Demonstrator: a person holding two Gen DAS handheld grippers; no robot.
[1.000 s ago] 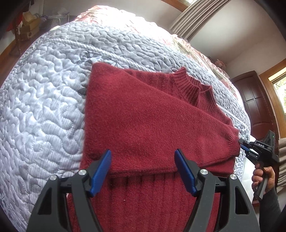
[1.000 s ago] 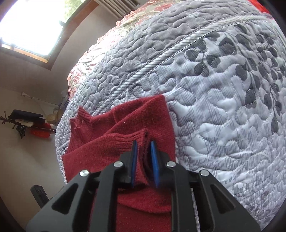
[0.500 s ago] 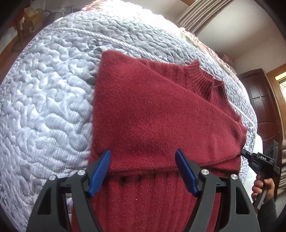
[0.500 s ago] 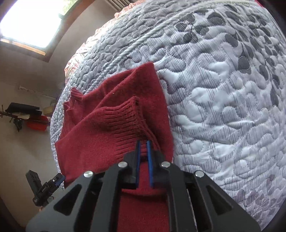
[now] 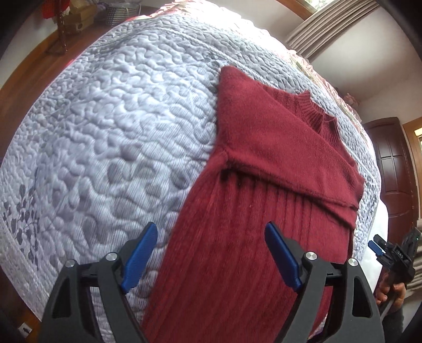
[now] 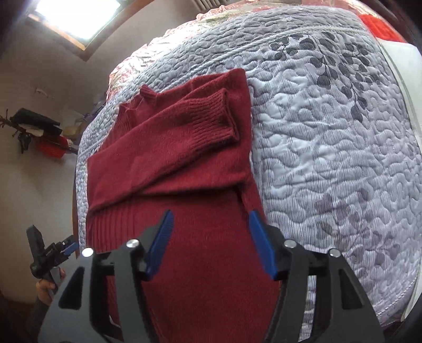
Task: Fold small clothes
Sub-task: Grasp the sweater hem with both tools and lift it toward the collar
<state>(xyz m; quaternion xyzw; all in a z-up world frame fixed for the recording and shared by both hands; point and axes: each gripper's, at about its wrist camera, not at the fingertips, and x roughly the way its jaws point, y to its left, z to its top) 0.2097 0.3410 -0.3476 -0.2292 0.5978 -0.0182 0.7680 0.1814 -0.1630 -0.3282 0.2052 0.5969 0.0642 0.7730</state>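
Note:
A dark red knitted sweater (image 5: 263, 158) lies flat on the quilted bed, collar (image 5: 319, 116) away from me and ribbed lower body toward me. Both sleeves are folded across its chest; the ribbed cuff (image 6: 211, 118) of the upper one rests near the sweater's right edge. My left gripper (image 5: 211, 256) hovers open over the lower left part of the sweater, holding nothing. Above the ribbed lower body, my right gripper (image 6: 209, 242) is open and empty too. A hand holds the right gripper (image 5: 379, 248) at the bed's far edge in the left wrist view.
The pale grey quilt (image 5: 118, 132) with a leaf print (image 6: 329, 60) spreads wide on both sides of the sweater. A floral cover (image 6: 147, 52) lies beyond it. A dark wooden door (image 5: 393, 163), curtains (image 5: 329, 23) and wooden floor (image 5: 31, 71) surround the bed.
My right gripper has let go of the sleeve cuff, opened and drawn back toward the hem. The sleeve now lies across the chest. My left gripper stayed open and also pulled back.

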